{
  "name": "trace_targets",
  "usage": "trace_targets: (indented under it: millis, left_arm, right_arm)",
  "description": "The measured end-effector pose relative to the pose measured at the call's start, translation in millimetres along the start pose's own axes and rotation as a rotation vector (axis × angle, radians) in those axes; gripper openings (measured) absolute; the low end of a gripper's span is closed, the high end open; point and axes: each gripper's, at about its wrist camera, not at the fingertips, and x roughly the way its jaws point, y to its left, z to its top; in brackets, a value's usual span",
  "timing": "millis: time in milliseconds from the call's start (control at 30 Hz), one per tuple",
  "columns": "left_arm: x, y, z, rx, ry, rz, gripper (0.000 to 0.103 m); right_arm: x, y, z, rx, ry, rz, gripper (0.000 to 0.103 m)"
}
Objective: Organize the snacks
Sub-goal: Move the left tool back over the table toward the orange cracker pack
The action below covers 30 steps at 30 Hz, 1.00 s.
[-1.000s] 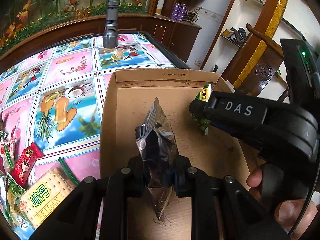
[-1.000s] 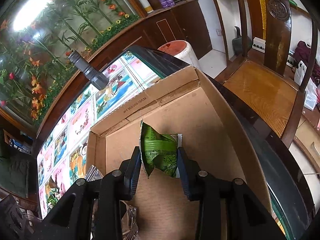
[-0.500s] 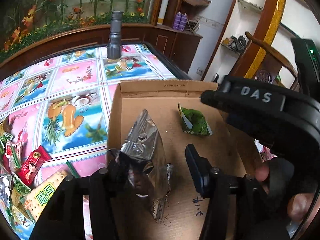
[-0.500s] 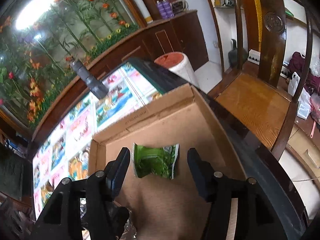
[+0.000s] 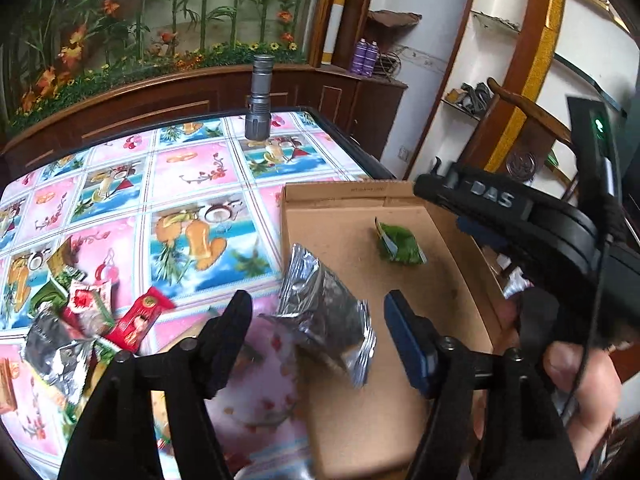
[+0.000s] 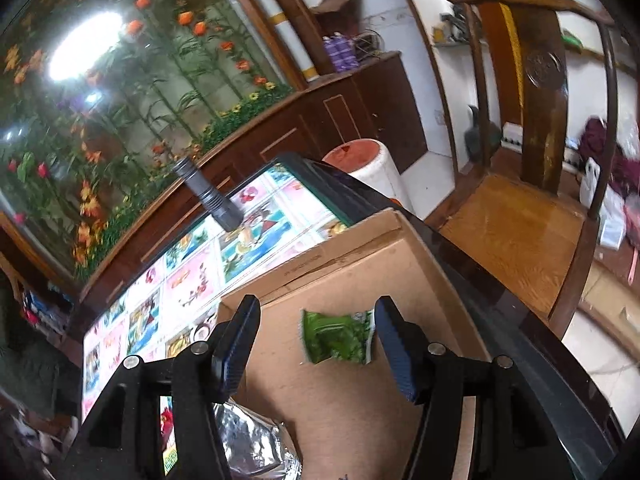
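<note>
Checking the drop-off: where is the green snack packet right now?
The green snack packet lies flat on the cardboard box floor near its far wall, between the open right tool fingers, untouched.

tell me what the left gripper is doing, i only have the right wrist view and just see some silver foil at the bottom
Observer: The left gripper is open. The silver packet sits between its fingers, and neither one grips it.
Operator: is it fully in the box
Observer: Mostly. Its left edge overlaps the left wall of the cardboard box.
Operator: anything left to pick
Observer: Yes, a pile of wrapped snacks lies on the tablecloth, left of the box.
</note>
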Motion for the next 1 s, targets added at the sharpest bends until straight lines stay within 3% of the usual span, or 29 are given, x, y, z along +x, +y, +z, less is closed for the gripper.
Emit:
trace_targets:
  millis: [133,300,500,733,867,1000]
  left_arm:
    - [-17,9,-13,-0.004,0.018,-0.038,0.070]
    - [-52,27,-30,0.022,-0.016,-0.006,0.070]
    - [-100,92,-64,0.019,-0.054,0.141,0.075]
    - [-143,223,-94,-0.145,-0.031,0.379,0.080]
    - [-143,286,-94,-0.266,-0.016,0.424,0.080]
    - [-126,313,-99,-0.315,0.020,0.452,0.080]
  right_arm:
    - [-4,17,-8,-0.069,-0.024,-0.010,0.063]
    - [-9,30,-14,-0.116,-0.045,0.022,0.063]
    - [-14,61,-31,-0.220,-0.037,0.118,0.063]
    - [-14,76,-43,-0.269,-0.037,0.152,0.063]
    - [-11,76,-42,-0.265,-0.039,0.145,0.064]
    - [-10,75,-44,-0.258,-0.031,0.147,0.064]
